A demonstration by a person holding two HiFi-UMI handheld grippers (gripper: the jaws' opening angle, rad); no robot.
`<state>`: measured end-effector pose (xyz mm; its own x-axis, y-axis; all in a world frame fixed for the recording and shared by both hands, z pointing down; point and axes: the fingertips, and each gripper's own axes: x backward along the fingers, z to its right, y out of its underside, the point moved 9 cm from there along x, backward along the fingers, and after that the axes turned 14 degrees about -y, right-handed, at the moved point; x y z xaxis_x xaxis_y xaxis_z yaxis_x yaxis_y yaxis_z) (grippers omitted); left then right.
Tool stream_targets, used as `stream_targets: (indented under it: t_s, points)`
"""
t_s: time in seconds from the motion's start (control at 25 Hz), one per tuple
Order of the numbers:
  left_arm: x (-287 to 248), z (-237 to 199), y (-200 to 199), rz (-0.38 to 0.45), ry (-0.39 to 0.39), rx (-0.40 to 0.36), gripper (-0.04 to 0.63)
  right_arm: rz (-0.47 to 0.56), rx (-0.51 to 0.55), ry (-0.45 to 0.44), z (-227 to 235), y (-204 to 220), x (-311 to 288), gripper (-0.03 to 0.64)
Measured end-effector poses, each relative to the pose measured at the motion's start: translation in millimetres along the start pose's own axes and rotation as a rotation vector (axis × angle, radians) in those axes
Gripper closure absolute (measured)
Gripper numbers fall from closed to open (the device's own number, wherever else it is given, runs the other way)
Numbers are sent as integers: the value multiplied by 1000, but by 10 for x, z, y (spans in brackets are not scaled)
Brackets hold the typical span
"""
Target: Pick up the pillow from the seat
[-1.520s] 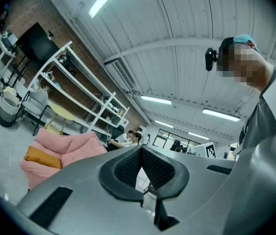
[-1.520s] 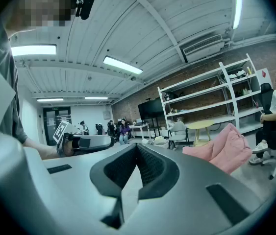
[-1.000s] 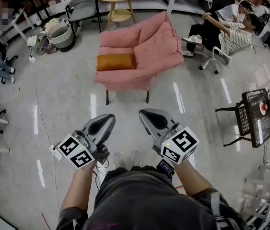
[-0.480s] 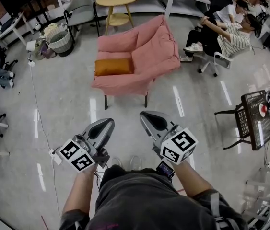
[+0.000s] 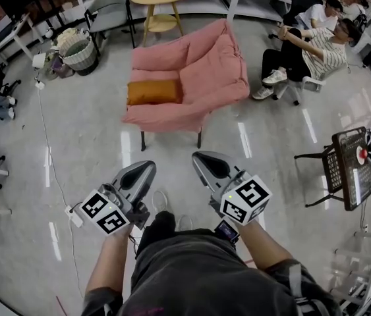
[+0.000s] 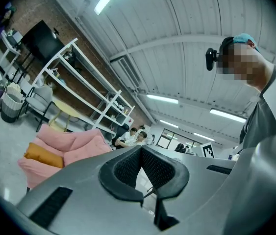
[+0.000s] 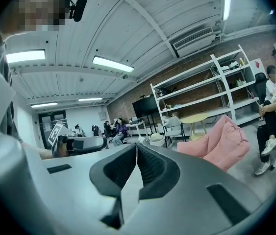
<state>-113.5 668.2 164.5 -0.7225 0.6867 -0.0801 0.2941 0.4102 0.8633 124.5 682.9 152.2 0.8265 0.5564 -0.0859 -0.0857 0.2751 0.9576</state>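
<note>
An orange pillow lies on the seat of a pink armchair ahead of me across the floor. The pillow and armchair also show at the left gripper view's lower left; the armchair shows at the right in the right gripper view. My left gripper and right gripper are held low near my body, well short of the chair. Both are shut with nothing between their jaws, the tips meeting in each gripper view.
A round yellow side table and a grey chair stand behind the armchair. A basket sits at left. Seated people are at right. A black stand with a red button is at far right. White shelving lines the wall.
The view has shifted slightly; the armchair sits a little lower left in frame. A seated person at right has stretched a leg out. Both grippers stay shut and nearly still.
</note>
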Motion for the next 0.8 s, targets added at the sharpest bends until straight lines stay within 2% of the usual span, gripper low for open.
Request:
stream_targets:
  t_s: [0.2, 0.8]
  points:
    - [-227, -253, -130, -4, 7, 11, 586, -15, -1, 1, 243, -72, -240, 601]
    - [-864, -1424, -684, -43, 30, 43, 586, -47, -33, 54, 1021, -293, -1288, 600]
